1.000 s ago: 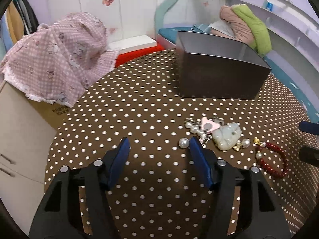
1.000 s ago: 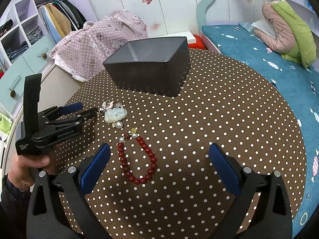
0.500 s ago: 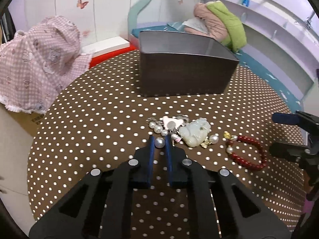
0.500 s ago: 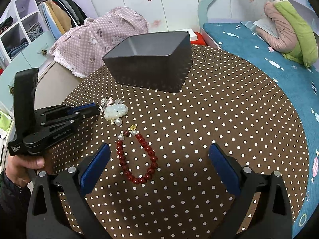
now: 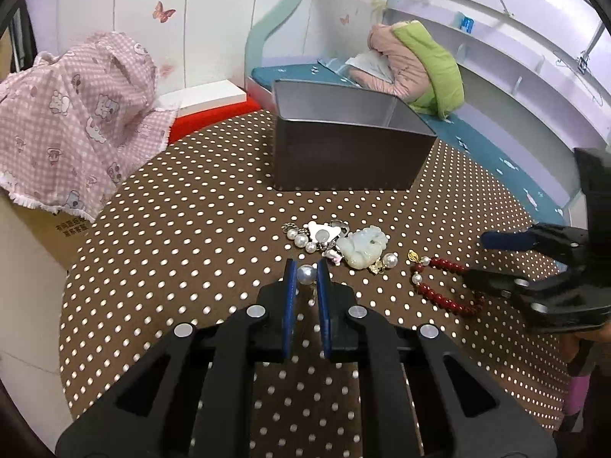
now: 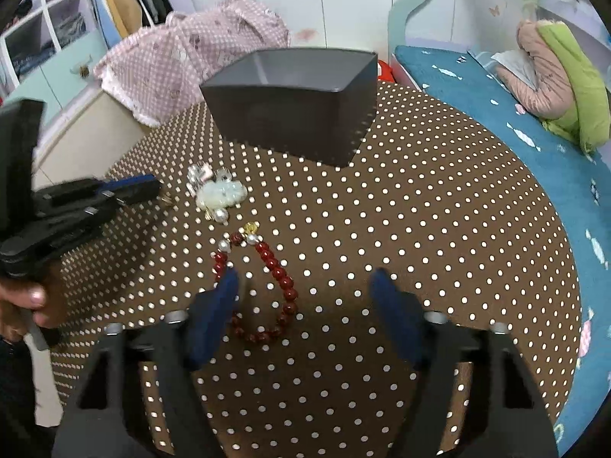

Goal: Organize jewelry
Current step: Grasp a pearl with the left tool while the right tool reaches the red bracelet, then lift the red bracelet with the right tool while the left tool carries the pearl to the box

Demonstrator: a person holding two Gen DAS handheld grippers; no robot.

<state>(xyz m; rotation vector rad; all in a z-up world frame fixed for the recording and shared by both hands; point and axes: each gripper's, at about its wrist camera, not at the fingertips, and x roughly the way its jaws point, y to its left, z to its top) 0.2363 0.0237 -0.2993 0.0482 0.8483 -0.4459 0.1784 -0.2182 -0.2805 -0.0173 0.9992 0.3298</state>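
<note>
Covering the round table (image 5: 183, 229) is a brown polka-dot cloth, a grey box (image 5: 343, 152) near its far edge. Left tongs (image 5: 306, 273) pinch a pearl (image 5: 306, 274); right tongs (image 6: 303, 286), closing, straddle the red bracelet (image 6: 282, 286) ungripped.

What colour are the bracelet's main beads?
Dark red, seen best in the right wrist view: bracelet.

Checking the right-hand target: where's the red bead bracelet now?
In the right wrist view the red bead bracelet lies on the dotted table, partly between the right gripper's closing fingers, near the jade pendant.
</note>
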